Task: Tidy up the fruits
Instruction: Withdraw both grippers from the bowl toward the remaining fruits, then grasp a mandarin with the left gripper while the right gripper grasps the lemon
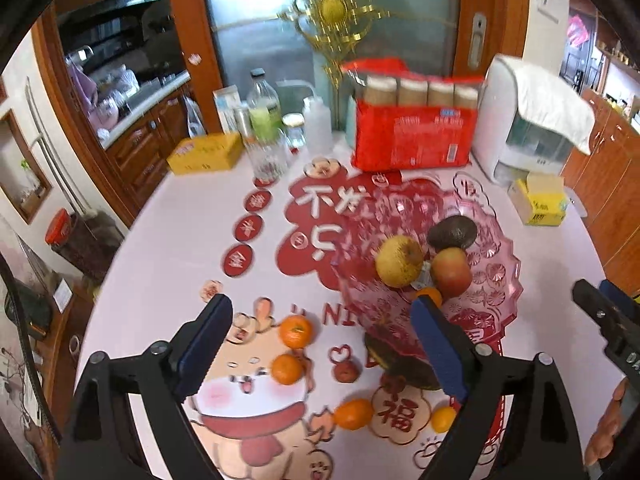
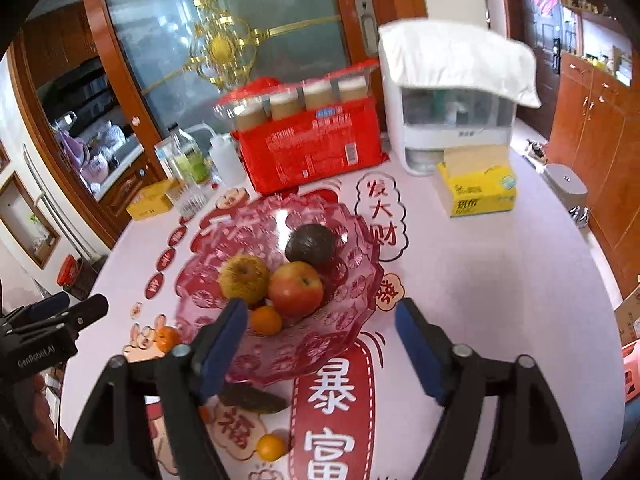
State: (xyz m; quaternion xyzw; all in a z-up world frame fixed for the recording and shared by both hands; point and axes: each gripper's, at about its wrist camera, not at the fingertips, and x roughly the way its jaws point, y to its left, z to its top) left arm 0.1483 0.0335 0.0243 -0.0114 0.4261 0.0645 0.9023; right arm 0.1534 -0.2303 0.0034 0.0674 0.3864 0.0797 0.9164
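Note:
A pink glass fruit bowl stands on the round table. It holds a yellow pear, a red apple, a dark avocado and a tangerine. Several loose tangerines and a small red fruit lie on the tablecloth left of and in front of the bowl. My left gripper hovers open above them, holding nothing. My right gripper is open over the bowl's near rim, also holding nothing. A dark object lies partly hidden under the bowl.
At the back stand a red pack of cups, a white appliance under a cloth, bottles, a drinking glass and a yellow box. A yellow tissue box sits to the bowl's right.

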